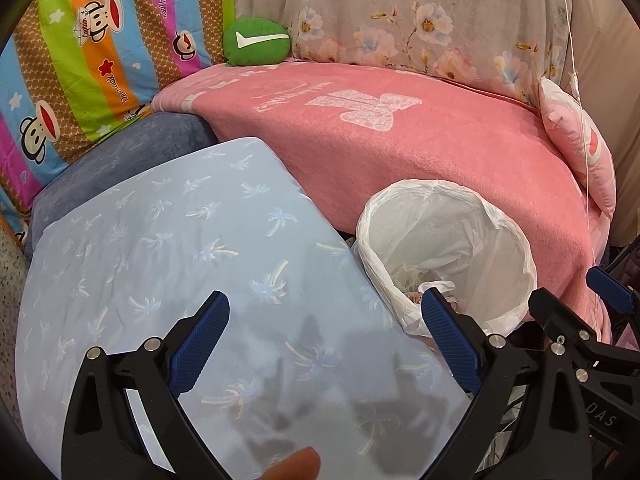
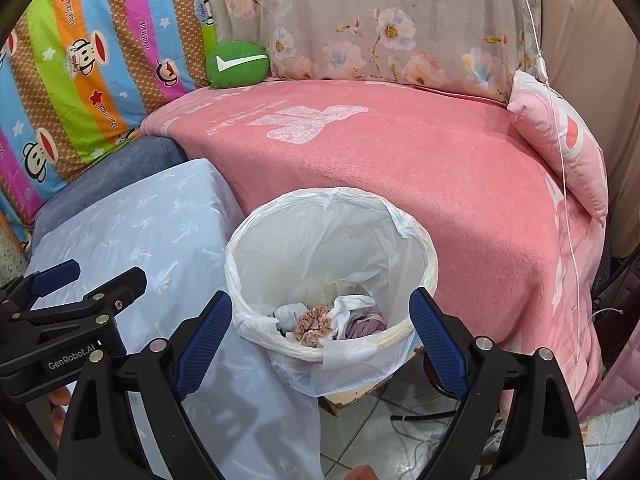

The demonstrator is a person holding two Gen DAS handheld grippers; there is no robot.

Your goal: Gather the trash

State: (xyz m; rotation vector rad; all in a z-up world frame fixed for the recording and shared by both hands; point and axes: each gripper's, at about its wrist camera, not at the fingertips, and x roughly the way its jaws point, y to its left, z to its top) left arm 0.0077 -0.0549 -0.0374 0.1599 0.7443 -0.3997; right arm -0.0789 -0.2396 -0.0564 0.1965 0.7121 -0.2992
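Observation:
A waste bin [image 2: 430, 258] with a white plastic liner stands between a pale blue palm-print cloth [image 1: 168, 240] and a pink blanket. Crumpled white, pink and purple trash [image 2: 316, 326] lies at its bottom. My right gripper [image 2: 320, 302] hangs just above the bin's near rim, jaws wide open, nothing between them. My left gripper [image 1: 324, 312] is open and empty over the pale blue cloth, left of the bin [image 1: 364, 220]. Each gripper shows at the edge of the other's view: the right gripper [image 1: 576, 296] and the left gripper [image 2: 98, 276].
A pink blanket [image 2: 400, 168] covers the seat behind the bin. On it lie a green round cushion [image 2: 236, 65] and a pink pillow [image 2: 560, 136]. Striped monkey-print fabric [image 2: 88, 64] hangs at the left. Cables [image 2: 420, 416] lie on the tiled floor beside the bin.

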